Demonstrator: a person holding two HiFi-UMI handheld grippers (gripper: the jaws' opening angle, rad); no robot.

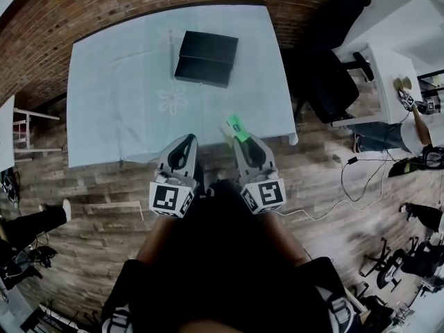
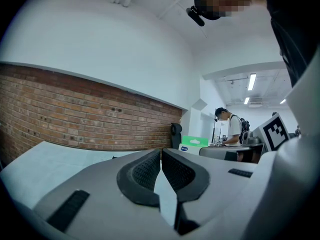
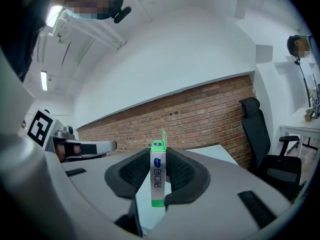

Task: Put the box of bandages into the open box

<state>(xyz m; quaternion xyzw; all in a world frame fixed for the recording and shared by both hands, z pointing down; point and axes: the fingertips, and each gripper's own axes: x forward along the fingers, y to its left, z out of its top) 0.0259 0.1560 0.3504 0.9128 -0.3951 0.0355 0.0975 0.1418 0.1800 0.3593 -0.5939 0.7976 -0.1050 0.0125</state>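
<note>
A small green and white box of bandages (image 3: 158,176) stands on edge between the pads of my right gripper (image 3: 158,170), which is shut on it. From the head view the same box of bandages (image 1: 236,127) sticks out of the right gripper (image 1: 239,136) over the near edge of the table. My left gripper (image 1: 187,141) hangs beside it, shut with nothing in it; in its own view the left gripper (image 2: 161,160) has its pads touching. The black open box (image 1: 206,58) lies at the far middle of the pale blue table (image 1: 125,96).
A black office chair (image 1: 331,68) stands to the right of the table, beside a white desk (image 1: 388,71). A brick wall (image 1: 104,5) runs behind the table. A person stands at a far desk (image 2: 230,129). Cables lie on the wood floor (image 1: 333,186).
</note>
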